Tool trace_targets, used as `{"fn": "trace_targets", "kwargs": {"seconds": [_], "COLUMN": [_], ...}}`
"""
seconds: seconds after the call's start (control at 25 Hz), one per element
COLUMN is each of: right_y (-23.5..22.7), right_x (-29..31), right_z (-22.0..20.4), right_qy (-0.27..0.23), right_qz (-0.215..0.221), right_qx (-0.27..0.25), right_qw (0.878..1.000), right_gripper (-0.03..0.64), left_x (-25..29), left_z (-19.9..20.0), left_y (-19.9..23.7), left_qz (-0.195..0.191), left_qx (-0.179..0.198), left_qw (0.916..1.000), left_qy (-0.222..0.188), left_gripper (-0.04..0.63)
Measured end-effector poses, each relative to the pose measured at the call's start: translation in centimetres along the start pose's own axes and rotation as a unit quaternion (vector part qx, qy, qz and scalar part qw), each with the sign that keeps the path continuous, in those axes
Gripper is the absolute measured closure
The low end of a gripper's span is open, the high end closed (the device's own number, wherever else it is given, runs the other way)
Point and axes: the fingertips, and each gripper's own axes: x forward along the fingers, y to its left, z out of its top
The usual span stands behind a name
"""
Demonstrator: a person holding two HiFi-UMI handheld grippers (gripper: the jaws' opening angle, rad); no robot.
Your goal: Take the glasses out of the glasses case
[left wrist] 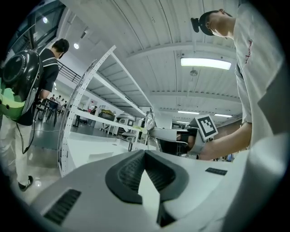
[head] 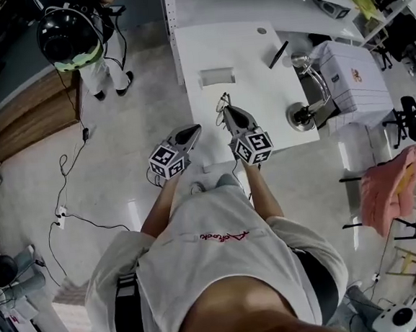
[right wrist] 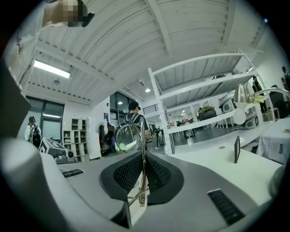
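Observation:
Gold-rimmed glasses stand up between the pads of my right gripper, which is shut on their frame; one round lens shows above the jaws. From the head view the glasses hang at the tip of the right gripper, over the near edge of the white table. A pale glasses case lies on the table beyond them. My left gripper floats left of the table edge, off the table. Its jaws are shut with nothing between them. It looks across at the right gripper.
On the table stand a desk lamp at the right and a slim black item at the back. A white box sits right of the table. A person with a backpack stands at the far left. Cables trail on the floor.

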Motion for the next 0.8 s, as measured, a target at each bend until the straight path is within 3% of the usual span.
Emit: {"fn": "trace_targets", "kwargs": {"seconds": [0.36,0.8], "right_y": [1.9,2.9], "right_x": [-6.8,-14.8], "right_z": [-0.2,-1.4], "right_qy": [-0.005,0.011], "right_qz": [0.021,0.032], "right_qx": [-0.003,0.004], "right_qw": [1.000,0.999], "right_gripper": [0.603,0.603], "left_x": [0.3,-0.4], "left_z": [-0.1,-1.6], "left_y": [-4.4,-13.2], "left_qz": [0.020,0.028], "left_qx": [0.002,0.008], "left_qw": [0.9997,0.9994], "left_qy": [-0.012,-0.017], "left_gripper": [0.591,0.591]}}
